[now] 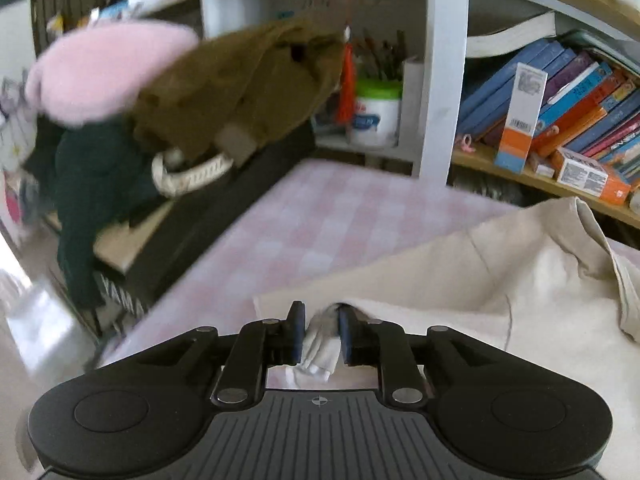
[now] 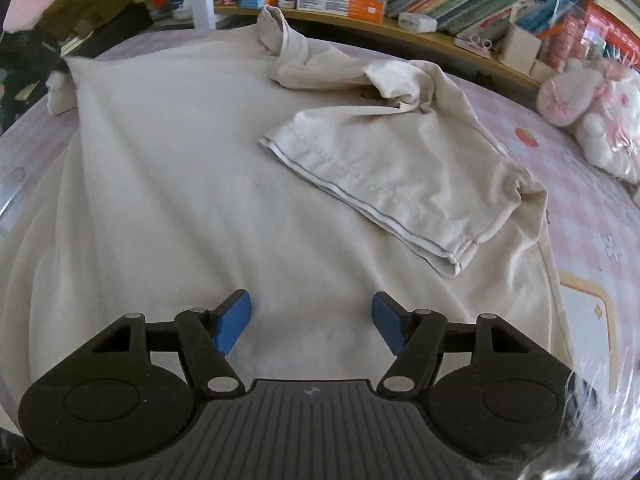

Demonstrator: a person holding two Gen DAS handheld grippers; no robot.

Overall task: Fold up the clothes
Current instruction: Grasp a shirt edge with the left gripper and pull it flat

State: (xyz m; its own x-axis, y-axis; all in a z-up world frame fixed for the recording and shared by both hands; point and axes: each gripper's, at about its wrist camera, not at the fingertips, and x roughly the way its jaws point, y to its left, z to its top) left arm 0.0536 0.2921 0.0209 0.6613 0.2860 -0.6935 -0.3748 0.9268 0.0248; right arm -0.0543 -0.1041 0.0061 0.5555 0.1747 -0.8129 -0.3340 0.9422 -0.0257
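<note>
Now our left gripper [image 1: 320, 334] pinches a bit of the cream shirt [image 2: 180, 184], at its sleeve corner. Our right gripper [image 2: 310, 326] is wide open and holds nothing. The shirt lies flat on the pink checked bed [image 1: 320, 216], its long side running away from us, the other sleeve [image 2: 384, 176] already folded in.

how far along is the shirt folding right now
Early on. Done: the right sleeve is folded in over the body of the cream shirt, which lies spread on the pink checked cloth. In hand: the left gripper has a bunch of the shirt's fabric between its pads. The right gripper hovers open over the hem, holding nothing. Left: the other sleeve and folding the body.
</note>
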